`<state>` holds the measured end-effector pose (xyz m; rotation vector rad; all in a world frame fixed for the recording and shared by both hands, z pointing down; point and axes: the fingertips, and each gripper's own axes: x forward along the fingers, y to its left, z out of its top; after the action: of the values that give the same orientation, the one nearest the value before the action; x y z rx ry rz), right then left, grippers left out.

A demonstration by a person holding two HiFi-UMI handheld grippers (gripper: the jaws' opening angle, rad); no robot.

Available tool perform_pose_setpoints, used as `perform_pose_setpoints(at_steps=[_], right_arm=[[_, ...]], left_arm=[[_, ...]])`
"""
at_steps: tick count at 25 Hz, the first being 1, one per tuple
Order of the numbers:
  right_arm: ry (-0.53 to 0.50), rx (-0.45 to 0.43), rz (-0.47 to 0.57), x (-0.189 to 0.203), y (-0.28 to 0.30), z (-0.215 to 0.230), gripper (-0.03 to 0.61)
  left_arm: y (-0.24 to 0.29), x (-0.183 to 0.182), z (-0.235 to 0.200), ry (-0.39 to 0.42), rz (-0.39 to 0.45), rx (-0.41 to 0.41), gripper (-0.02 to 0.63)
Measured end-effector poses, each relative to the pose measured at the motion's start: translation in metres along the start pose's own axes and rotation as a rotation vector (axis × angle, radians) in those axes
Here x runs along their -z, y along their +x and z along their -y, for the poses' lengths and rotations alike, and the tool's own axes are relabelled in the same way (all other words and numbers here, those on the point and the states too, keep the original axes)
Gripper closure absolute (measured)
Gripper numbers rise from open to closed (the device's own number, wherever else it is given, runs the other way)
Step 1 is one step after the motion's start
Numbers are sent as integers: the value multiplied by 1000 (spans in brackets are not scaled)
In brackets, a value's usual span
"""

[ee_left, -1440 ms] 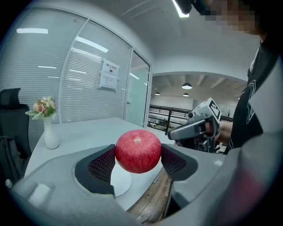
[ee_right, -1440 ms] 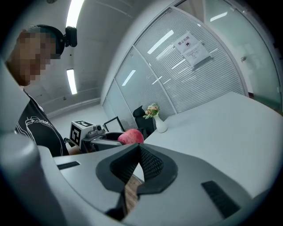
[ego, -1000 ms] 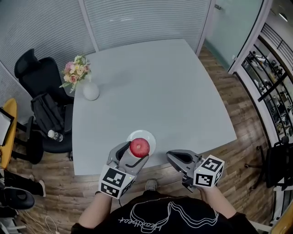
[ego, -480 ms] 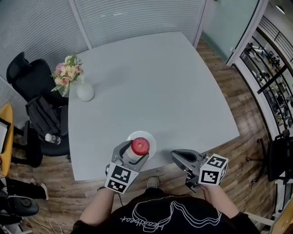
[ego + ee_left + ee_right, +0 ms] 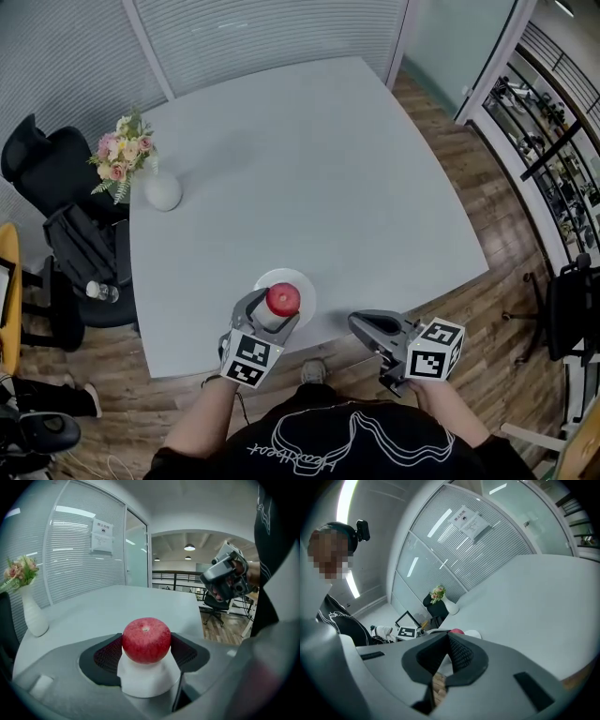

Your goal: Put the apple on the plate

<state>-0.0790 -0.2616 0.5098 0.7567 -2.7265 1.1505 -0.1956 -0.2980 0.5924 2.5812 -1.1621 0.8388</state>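
A red apple [image 5: 282,299] sits between the jaws of my left gripper [image 5: 275,311], which is shut on it. In the left gripper view the dark pads press both sides of the apple [image 5: 146,639], and the white plate [image 5: 140,684] shows directly under it. The plate [image 5: 306,287] lies near the table's front edge; I cannot tell whether the apple touches it. My right gripper [image 5: 363,324] hangs shut and empty beyond the front edge, to the right of the plate. From the right gripper view [image 5: 449,663] the apple [image 5: 457,631] and plate [image 5: 474,634] peek over the jaws.
A white vase [image 5: 161,192] with pink and yellow flowers [image 5: 118,155] stands at the far left of the grey table [image 5: 319,159]. A black office chair [image 5: 52,202] with a bag is beside the table's left edge. Wooden floor surrounds the table.
The head view has shifted, so the table sits further left and up. The left gripper still holds the apple over the plate, and the apple looks slightly smaller. The right gripper has barely moved.
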Motion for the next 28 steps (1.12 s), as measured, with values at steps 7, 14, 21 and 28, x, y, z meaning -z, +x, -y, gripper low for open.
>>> perform_pose_setpoints(at_steps=[7,14,21,28], right_arm=[[15,22,19,3,-10,7,569],[39,38,2,15,-11,10,569],[45,40,-28,25,-8,11,569],[53,44,-41,31,-11,13,569]], left_arm=[[13,19,0,-1,-40,8,295],[16,20,2,25,-18,-6,294],[18,20,1,80,-11,-34,293],[16,22,1,64,-7,-36,293]])
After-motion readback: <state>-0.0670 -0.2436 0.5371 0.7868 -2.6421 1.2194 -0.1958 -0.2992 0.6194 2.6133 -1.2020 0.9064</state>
